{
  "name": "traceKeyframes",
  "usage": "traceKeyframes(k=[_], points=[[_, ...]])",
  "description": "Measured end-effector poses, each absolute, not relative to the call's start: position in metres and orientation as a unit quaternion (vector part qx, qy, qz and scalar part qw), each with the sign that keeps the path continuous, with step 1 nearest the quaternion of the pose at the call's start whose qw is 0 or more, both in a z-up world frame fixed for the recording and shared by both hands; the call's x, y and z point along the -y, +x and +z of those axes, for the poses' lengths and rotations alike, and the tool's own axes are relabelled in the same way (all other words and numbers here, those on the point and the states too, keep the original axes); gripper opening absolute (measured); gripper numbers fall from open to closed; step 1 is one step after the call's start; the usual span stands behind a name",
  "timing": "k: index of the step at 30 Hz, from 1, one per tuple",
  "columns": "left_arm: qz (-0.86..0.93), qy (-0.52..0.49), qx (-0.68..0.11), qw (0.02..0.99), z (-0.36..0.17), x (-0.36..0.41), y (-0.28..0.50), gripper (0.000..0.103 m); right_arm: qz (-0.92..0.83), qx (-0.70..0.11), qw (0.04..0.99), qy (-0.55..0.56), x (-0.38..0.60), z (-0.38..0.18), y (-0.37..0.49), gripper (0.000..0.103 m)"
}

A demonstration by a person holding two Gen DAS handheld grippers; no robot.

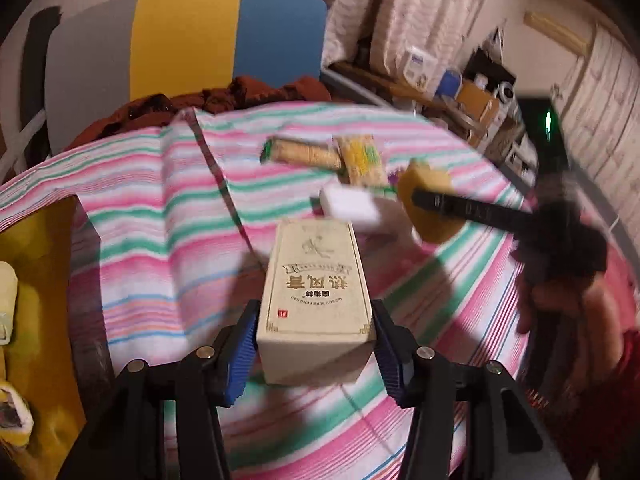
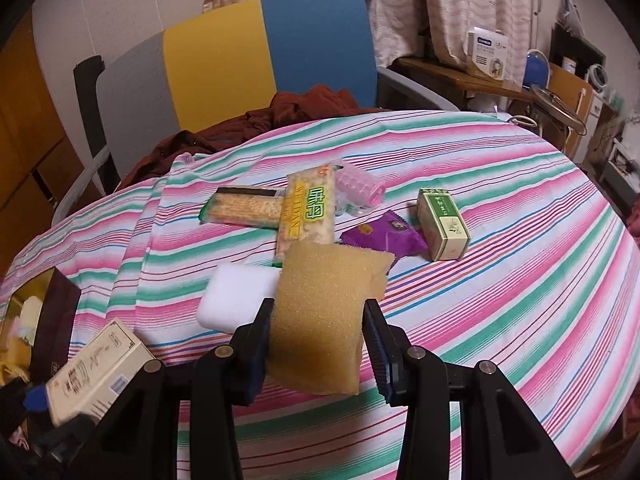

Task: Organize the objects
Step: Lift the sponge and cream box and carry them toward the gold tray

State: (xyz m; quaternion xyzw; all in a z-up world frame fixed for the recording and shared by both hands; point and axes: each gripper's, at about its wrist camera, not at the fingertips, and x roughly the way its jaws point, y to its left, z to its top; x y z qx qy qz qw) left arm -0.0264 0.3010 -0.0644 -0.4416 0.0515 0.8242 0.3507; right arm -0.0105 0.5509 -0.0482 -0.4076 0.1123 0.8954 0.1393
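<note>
1. Box point(image 1: 316, 304) of pale card sits between the blue pads of the left gripper point(image 1: 314, 344), its near end level with them; it looks lifted above the striped cloth point(image 1: 160, 208), over a shadow, though whether the pads actually press its sides I cannot tell
2. I judge it light, stiff and smooth-faced, so it could slide if squeezed weakly and dent if squeezed hard; the long side walls near the closer end seem the right place to hold
3. Its long axis runs straight away from the left gripper, along the fingers, printed face up, far end aimed at the white block point(image 1: 352, 208)
4. Sponge point(image 2: 324, 320) is pinched by the right gripper point(image 2: 318, 348), both pads sunk against its edges, held clear of the cloth
5. Soft, springy and very light by my guess; it will bulge under pressure but hardly slip, so a mid-edge pinch serves
6. Its long axis points up and away from the right gripper, leaning slightly right
7. Left on the cloth: two cracker packs point(image 2: 276, 212), a purple sachet point(image 2: 384, 238), a green box point(image 2: 444, 224)
8. A yellow-lined container point(image 1: 36, 264) at the left edge looks the likely destination
</note>
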Motion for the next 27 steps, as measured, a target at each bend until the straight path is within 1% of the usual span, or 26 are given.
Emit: traceKeyframes(k=[7,8,10,12,18,27], points=[[0.813,-0.466,-0.066,0.343,-0.080,-0.321,-0.034,0.057,0.893,-0.102,0.130,-0.419,-0.546,-0.053,-0.014,0.044],[0.807,-0.477,-0.069,0.341,-0.085,-0.324,-0.038,0.056,0.892,-0.100,0.130,-0.421,-0.545,-0.054,-0.014,0.044],[0.806,-0.482,-0.061,0.339,-0.091,-0.322,-0.040,0.052,0.892,-0.095,0.127,-0.423,-0.543,-0.055,-0.015,0.044],[0.809,-0.478,-0.048,0.339,-0.091,-0.315,-0.039,0.052,0.893,-0.091,0.124,-0.423,-0.541,-0.054,-0.015,0.044],[0.819,-0.454,-0.021,0.351,-0.074,-0.294,-0.025,0.051,0.902,-0.085,0.108,-0.409,-0.534,-0.050,-0.014,0.044],[0.834,-0.420,0.009,0.357,-0.045,-0.248,-0.004,0.052,0.915,-0.052,0.075,-0.393,-0.513,-0.044,-0.014,0.044]])
